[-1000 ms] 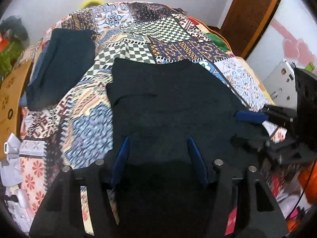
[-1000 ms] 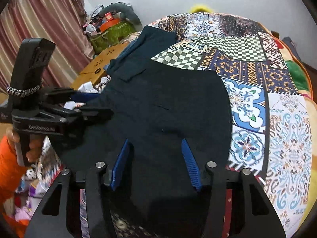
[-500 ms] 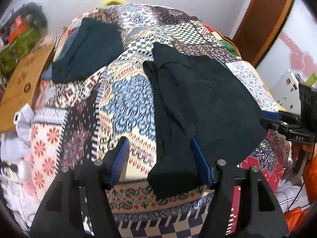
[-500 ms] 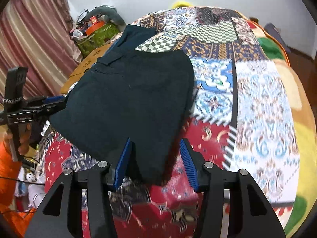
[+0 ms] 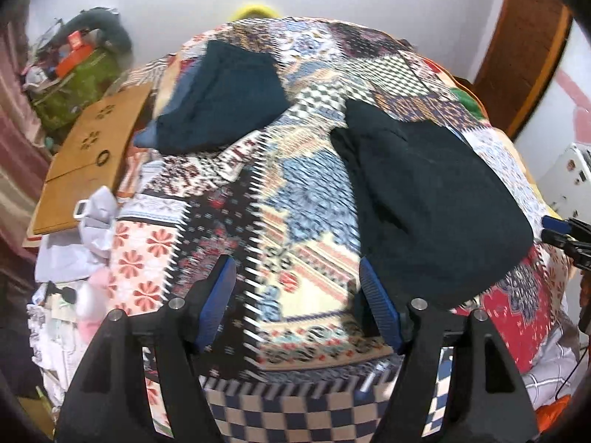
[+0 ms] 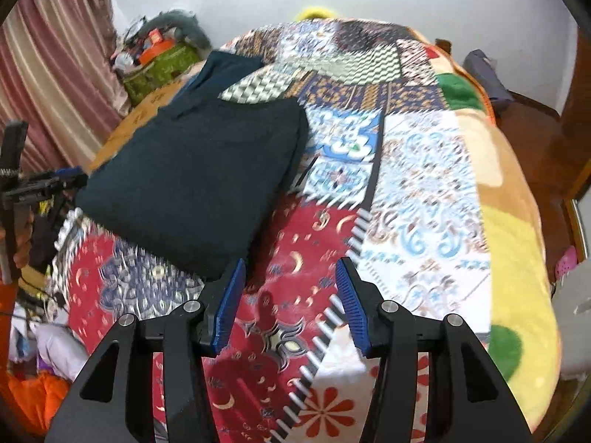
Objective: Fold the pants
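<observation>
The left black two-finger gripper with blue pads [image 5: 297,302] hangs spread and empty beside the folded dark navy cloth pants [image 5: 428,199] on the patchwork bedspread [image 5: 295,192], soft, light, best pinched at corners, while the right gripper [image 6: 291,302] gapes empty.

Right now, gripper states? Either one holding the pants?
Left gripper: open, holding nothing; pants lie beside it.
Right gripper: open, holding nothing.
</observation>
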Motion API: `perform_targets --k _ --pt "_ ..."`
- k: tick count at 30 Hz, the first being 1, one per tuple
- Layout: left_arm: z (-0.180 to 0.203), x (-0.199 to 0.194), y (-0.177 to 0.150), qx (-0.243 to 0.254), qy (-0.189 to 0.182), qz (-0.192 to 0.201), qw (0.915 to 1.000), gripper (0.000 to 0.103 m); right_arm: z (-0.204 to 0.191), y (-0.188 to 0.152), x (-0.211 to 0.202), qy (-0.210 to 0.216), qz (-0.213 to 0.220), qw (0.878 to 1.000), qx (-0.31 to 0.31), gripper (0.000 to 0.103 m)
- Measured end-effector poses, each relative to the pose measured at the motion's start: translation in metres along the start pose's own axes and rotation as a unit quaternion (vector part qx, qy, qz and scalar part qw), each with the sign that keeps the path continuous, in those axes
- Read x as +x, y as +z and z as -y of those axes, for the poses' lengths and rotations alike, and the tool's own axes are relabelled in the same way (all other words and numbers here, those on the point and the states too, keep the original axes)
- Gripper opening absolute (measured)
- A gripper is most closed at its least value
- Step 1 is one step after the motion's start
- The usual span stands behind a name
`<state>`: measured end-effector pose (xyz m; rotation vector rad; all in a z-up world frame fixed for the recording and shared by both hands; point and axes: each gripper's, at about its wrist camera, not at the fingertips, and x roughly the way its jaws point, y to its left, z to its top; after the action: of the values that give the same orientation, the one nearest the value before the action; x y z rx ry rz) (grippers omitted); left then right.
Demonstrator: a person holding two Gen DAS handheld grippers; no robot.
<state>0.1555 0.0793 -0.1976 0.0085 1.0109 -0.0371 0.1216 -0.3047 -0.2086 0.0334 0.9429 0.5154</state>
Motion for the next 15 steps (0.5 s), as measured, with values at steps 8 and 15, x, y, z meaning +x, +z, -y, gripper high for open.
perform_targets --k 8,15 --pt "0.015 -0.002 0.048 0.011 -0.049 0.024 0.9985 0.081 -0.001 0.039 0.018 0.025 0.029 0.999 0.01 0.061" --pt "0.042 0.047 0.08 0.011 -0.106 -0.035 0.9937 0.084 -0.009 0.053 0.057 0.048 -0.01 0.999 0.004 0.061"
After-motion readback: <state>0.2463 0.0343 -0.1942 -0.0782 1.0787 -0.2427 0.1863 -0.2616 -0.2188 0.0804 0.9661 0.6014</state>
